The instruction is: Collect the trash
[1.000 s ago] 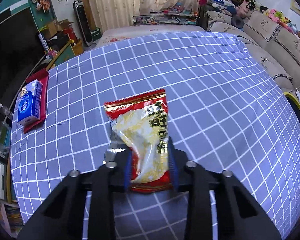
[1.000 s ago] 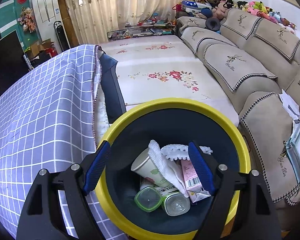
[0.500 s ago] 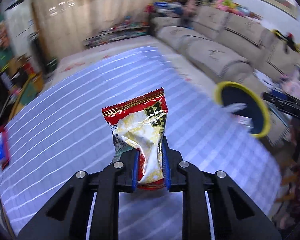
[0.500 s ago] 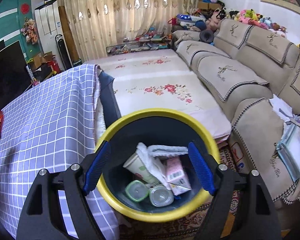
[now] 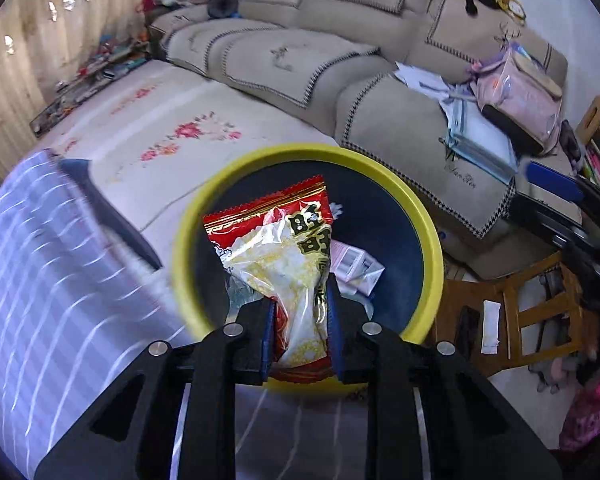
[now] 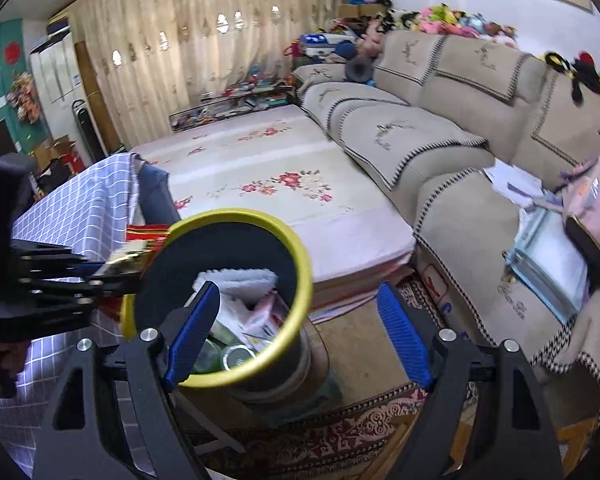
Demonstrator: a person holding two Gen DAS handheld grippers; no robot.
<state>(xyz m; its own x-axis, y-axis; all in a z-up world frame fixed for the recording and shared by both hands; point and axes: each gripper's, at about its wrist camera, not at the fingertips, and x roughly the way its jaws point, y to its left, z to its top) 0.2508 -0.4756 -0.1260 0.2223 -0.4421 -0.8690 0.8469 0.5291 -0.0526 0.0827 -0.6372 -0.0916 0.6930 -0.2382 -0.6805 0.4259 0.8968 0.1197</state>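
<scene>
A red and clear snack packet (image 5: 284, 264) sits between the blue pads of my left gripper (image 5: 300, 300), which is held over the yellow-rimmed black bin (image 5: 432, 236). The jaws are opening, though both pads still touch the packet. In the right wrist view the left gripper (image 6: 112, 276) and packet (image 6: 144, 236) sit at the bin's (image 6: 300, 248) left rim. Inside the bin lie a white cloth (image 6: 236, 280), a pink carton (image 6: 260, 312) and jars (image 6: 232, 356). My right gripper (image 6: 298, 292) is open and holds nothing, just right of the bin.
The checked tablecloth (image 5: 40, 260) ends just left of the bin. A flowered mat (image 6: 280, 168) and a beige sofa (image 6: 420, 132) lie beyond. A wooden stool (image 5: 532, 312) stands to the right, and a patterned rug (image 6: 340, 432) covers the floor.
My left gripper carried the packet off the table, rightward, to above the bin. My right gripper backed away to the right, so the bin now sits left in its view.
</scene>
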